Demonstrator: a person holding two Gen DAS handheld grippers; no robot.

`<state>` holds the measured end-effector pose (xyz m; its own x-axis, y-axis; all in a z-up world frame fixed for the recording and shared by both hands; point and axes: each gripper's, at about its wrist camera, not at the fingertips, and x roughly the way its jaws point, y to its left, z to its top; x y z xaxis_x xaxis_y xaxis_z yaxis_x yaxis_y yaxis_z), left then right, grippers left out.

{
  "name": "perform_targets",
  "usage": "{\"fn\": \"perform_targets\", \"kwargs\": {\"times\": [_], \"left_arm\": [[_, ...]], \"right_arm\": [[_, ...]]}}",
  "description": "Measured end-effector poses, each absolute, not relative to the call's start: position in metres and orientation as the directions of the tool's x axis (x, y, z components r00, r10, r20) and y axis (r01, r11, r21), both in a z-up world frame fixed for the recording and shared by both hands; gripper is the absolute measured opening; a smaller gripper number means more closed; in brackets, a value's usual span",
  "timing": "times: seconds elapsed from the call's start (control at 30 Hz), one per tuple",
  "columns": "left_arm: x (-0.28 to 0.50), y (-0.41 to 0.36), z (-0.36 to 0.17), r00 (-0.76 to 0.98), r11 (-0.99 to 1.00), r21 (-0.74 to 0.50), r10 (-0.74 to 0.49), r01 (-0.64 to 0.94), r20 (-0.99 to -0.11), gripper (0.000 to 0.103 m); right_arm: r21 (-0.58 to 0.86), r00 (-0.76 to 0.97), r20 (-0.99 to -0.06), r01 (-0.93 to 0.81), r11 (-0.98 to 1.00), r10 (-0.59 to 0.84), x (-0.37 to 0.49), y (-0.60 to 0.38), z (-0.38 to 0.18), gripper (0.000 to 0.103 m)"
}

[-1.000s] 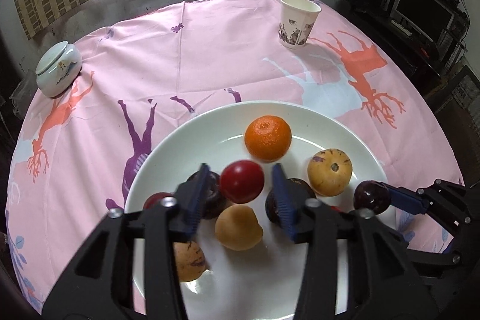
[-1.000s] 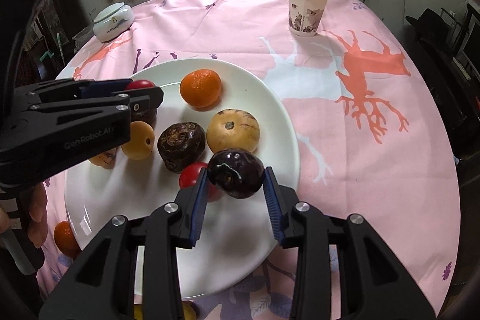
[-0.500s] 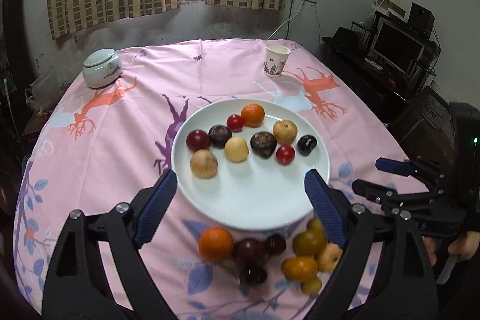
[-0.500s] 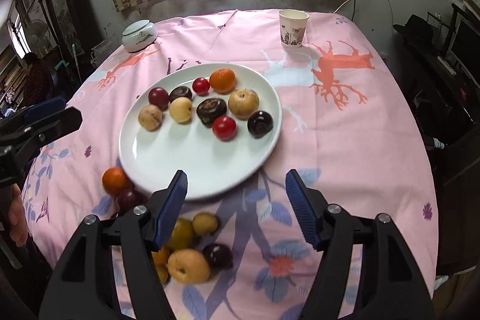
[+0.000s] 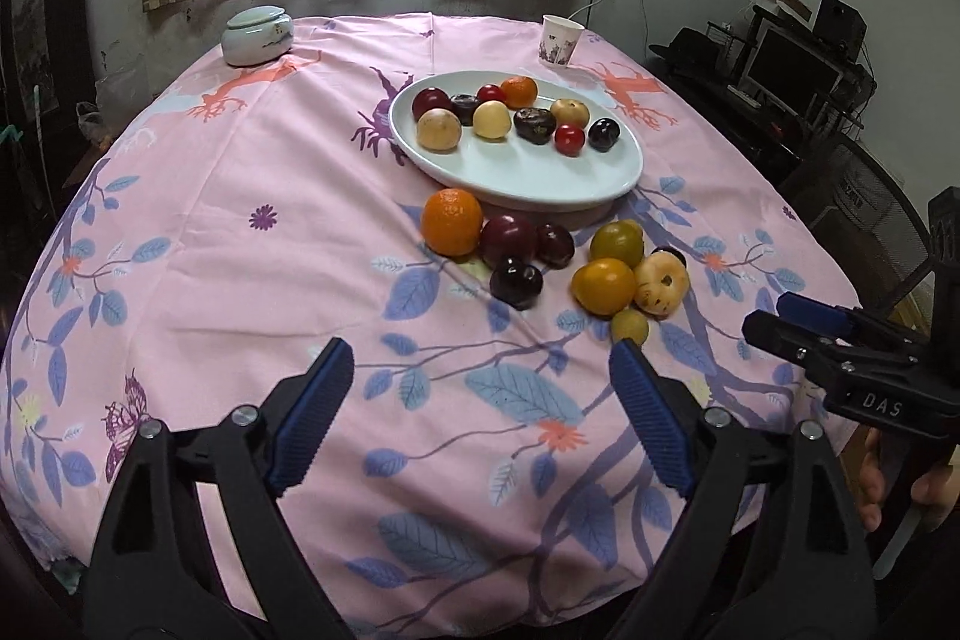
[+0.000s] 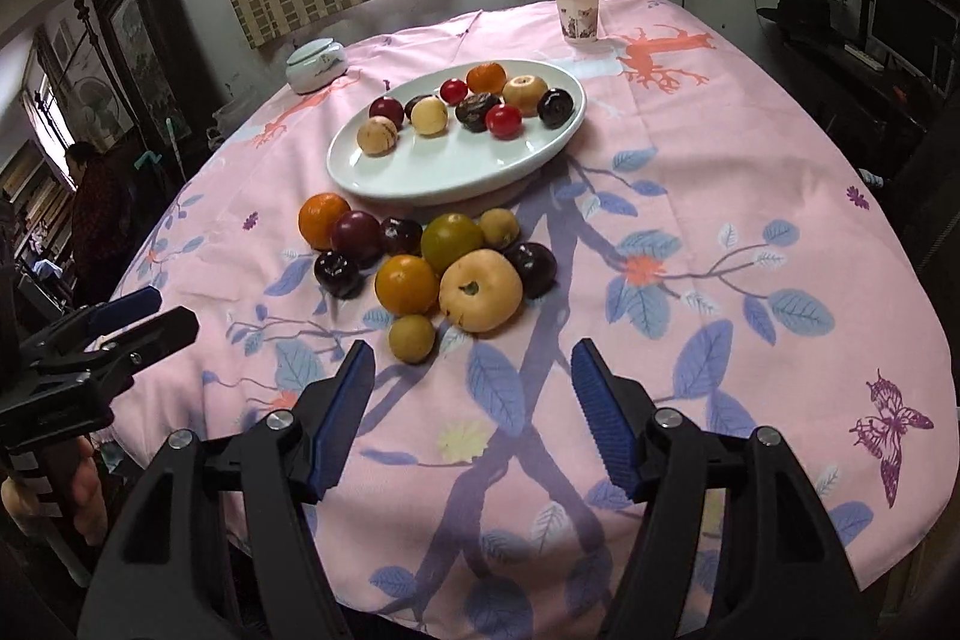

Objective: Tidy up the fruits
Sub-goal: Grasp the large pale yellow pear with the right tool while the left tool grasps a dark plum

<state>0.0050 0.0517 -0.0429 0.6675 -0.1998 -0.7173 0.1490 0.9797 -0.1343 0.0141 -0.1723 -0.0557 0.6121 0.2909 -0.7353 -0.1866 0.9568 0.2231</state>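
Note:
A white oval plate (image 5: 540, 172) (image 6: 432, 166) sits mid-table with several fruits on it: an orange, red and dark plums, pale yellow ones. In front of it a loose pile lies on the pink cloth: an orange (image 5: 451, 221) (image 6: 323, 219), dark plums (image 5: 516, 283) (image 6: 337, 273) and yellow fruits (image 5: 603, 285) (image 6: 480, 289). My left gripper (image 5: 477, 358) hangs open over the cloth short of the pile, nothing between its fingers. My right gripper (image 6: 473, 352) is open too, just short of a small yellow fruit (image 6: 411, 337). Each gripper shows at the edge of the other's view.
A paper cup (image 5: 561, 40) (image 6: 577, 13) and a lidded ceramic jar (image 5: 257, 35) (image 6: 316, 64) stand at the table's far side. A desk with a monitor (image 5: 786, 64) is to the right. A person (image 6: 96, 208) stands far left. The table's near edge is right below the grippers.
Both grippers let go of plums over the plate, opened wide and drew back toward the table's near edge. The released dark plum and red plum now lie on the plate.

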Motion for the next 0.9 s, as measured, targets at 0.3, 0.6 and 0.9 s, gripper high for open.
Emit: {"fn": "perform_targets", "kwargs": {"times": [0.3,0.6,0.9], "left_arm": [[-0.003,0.057,-0.043,0.675,0.978,-0.139,-0.206,0.153,-0.708,0.089],[0.013,0.07,-0.055,0.65,0.98,-0.153,-0.201,0.131,-0.733,0.089],[0.047,0.059,-0.071,0.618,0.981,-0.143,-0.193,0.13,-0.762,0.089]], "right_arm": [[0.139,0.61,-0.755,-0.209,0.968,0.24,0.05,-0.155,-0.083,0.058],[0.085,0.585,-0.788,-0.21,0.974,0.194,0.084,-0.136,-0.105,0.047],[0.142,0.595,-0.768,-0.206,0.968,0.239,0.051,-0.15,-0.08,0.046]]}}
